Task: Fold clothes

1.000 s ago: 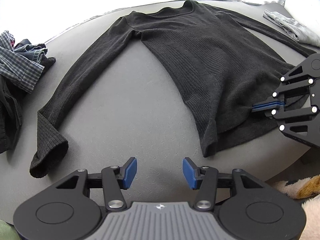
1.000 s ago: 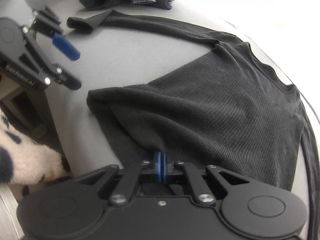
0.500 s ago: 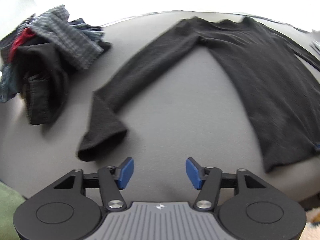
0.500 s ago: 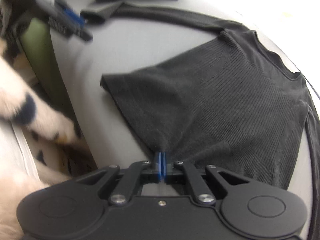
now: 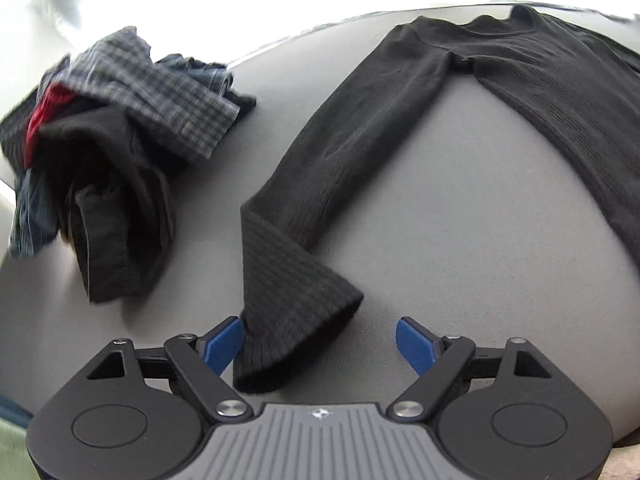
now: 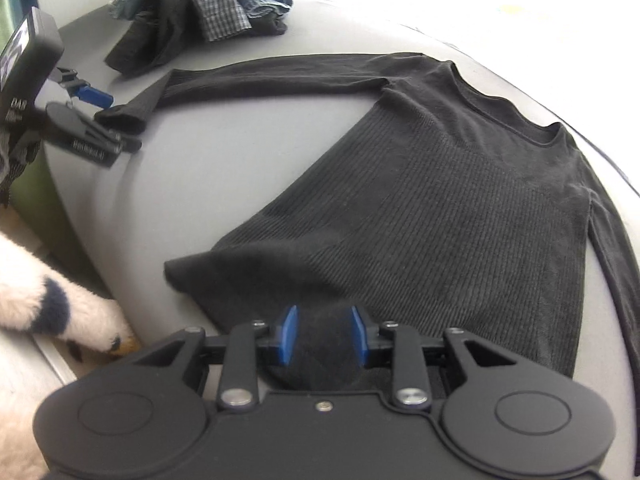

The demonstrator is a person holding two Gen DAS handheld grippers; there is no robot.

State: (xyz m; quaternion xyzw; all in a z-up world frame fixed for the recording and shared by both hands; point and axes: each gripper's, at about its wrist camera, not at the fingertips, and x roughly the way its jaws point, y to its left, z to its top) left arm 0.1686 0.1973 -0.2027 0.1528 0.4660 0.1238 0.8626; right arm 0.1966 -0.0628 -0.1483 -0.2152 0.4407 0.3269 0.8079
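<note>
A black ribbed long-sleeved sweater (image 5: 560,92) lies flat on the grey table (image 5: 460,260), front down toward me. Its left sleeve runs out to a cuff (image 5: 292,320), which lies between the fingers of my left gripper (image 5: 320,344), close to the left pad. Those jaws are opening wide and do not press on the cuff. In the right wrist view the sweater (image 6: 440,200) spreads ahead, and its hem bulges up between the blue pads of my right gripper (image 6: 323,336), whose jaws are opening off the cloth. The left gripper (image 6: 108,118) shows there at the cuff (image 6: 124,120).
A heap of unfolded clothes (image 5: 120,140), with a checked shirt on top, sits at the table's far left (image 6: 208,4). A fluffy white thing with dark spots (image 6: 40,304) lies below the table's near edge. Bare table stretches between sleeve and body.
My left gripper has swung left from the bare table to the sleeve cuff and spread its jaws wider. My right gripper, earlier shut on the hem, has parted its pads.
</note>
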